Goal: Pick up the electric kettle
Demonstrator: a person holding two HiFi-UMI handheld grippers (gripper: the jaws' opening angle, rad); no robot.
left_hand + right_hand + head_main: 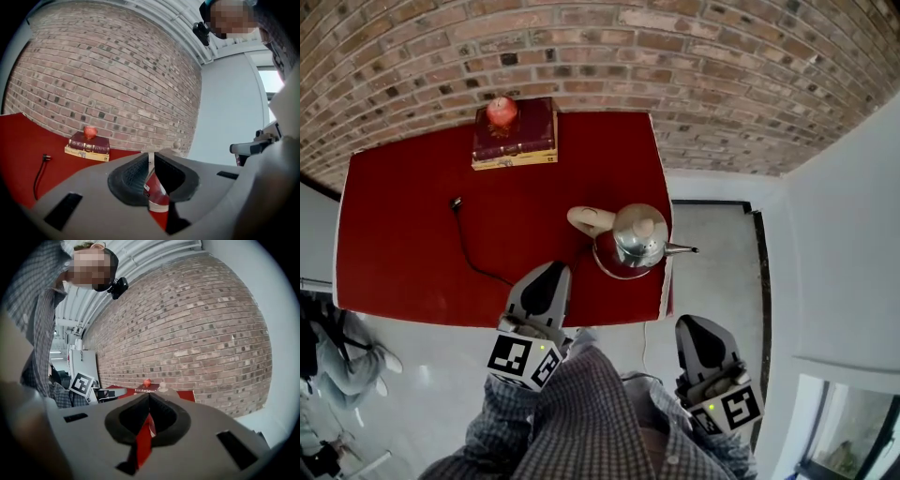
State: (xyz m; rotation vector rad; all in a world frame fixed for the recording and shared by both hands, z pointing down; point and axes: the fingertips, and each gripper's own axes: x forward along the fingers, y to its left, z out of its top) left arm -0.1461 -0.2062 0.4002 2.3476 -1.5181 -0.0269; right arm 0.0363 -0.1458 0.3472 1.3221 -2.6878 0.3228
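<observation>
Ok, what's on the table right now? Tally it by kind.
Kettle: 1
Books: 2, stacked
Red fruit: 1, on top of the books
Cable: 1
Total: 5

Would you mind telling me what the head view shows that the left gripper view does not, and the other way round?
Only the head view: the whole silver kettle, with its spout and cream handle, near the right edge of the red table, and the left gripper and right gripper from above, both short of the kettle. Only the left gripper view: its own jaws nearly closed with nothing between them, and the head camera above. Both: the table, the books with a red fruit on top, the black cable and the brick wall.
</observation>
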